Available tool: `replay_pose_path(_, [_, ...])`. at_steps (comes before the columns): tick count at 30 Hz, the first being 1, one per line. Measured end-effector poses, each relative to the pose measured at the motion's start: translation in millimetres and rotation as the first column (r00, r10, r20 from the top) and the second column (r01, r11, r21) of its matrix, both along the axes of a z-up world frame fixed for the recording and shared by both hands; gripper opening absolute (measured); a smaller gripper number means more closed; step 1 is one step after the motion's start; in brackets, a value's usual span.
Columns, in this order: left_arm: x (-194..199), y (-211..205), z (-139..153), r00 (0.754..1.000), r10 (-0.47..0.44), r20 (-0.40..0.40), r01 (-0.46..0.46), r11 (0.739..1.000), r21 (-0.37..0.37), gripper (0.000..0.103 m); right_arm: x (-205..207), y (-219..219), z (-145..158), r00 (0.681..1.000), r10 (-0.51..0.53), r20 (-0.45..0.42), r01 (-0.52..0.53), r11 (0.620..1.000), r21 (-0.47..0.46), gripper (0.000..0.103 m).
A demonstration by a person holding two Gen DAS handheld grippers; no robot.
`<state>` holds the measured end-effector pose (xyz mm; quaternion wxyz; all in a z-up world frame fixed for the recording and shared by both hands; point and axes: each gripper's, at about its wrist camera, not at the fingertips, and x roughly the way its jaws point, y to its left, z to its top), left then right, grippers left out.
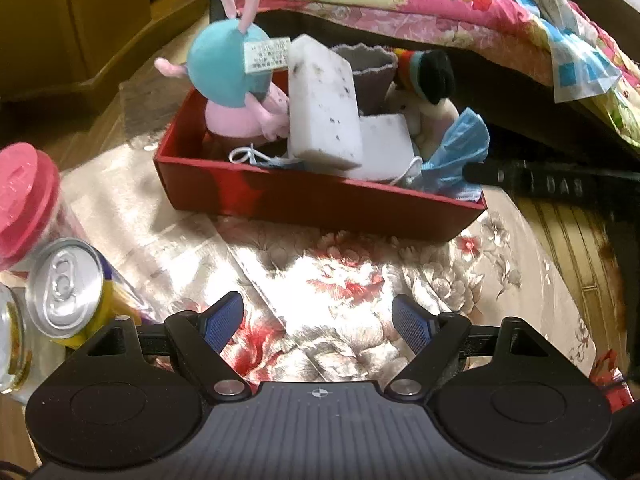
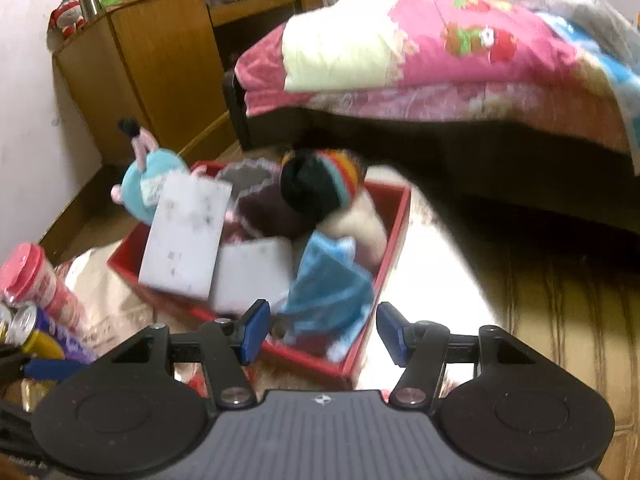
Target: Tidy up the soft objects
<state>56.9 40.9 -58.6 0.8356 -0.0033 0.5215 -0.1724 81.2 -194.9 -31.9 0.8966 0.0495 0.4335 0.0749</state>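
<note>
A red box [image 1: 304, 196] on a floral cloth [image 1: 320, 276] holds soft things: a pink and blue plush [image 1: 232, 76], two white sponges [image 1: 324, 104], a dark fabric cup [image 1: 370, 76], a plush with a striped hat [image 1: 428, 80] and blue face masks [image 1: 456, 152]. My left gripper [image 1: 318, 320] is open and empty, low over the cloth in front of the box. My right gripper [image 2: 320, 332] is open and empty, above the near corner of the box [image 2: 356, 360], over the blue masks [image 2: 332, 288]. The right wrist view is blurred.
A pink-lidded jar [image 1: 24, 208], a drink can [image 1: 68, 284] and a glass jar [image 1: 12, 344] stand at the left. A bed with a pink quilt [image 2: 440, 48] lies behind the box. A wooden cabinet [image 2: 160, 52] stands at the back left. The other gripper's black finger [image 1: 520, 180] reaches in from the right.
</note>
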Motion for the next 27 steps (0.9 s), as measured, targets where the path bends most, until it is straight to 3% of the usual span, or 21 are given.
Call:
replay_pose_path(11, [-19,-2,-6,1.0,-0.011,-0.019,0.012,0.999,0.033,0.081,-53,27,-28,0.99,0.087,-0.11,-0.085,0.996,0.017,0.036])
replay_pose_path(27, [-50,19,15,0.995,0.075,0.067,-0.076,0.997,0.019,0.082,-81,45,-15,0.994,0.089,-0.068,-0.085,0.995,0.054,0.037])
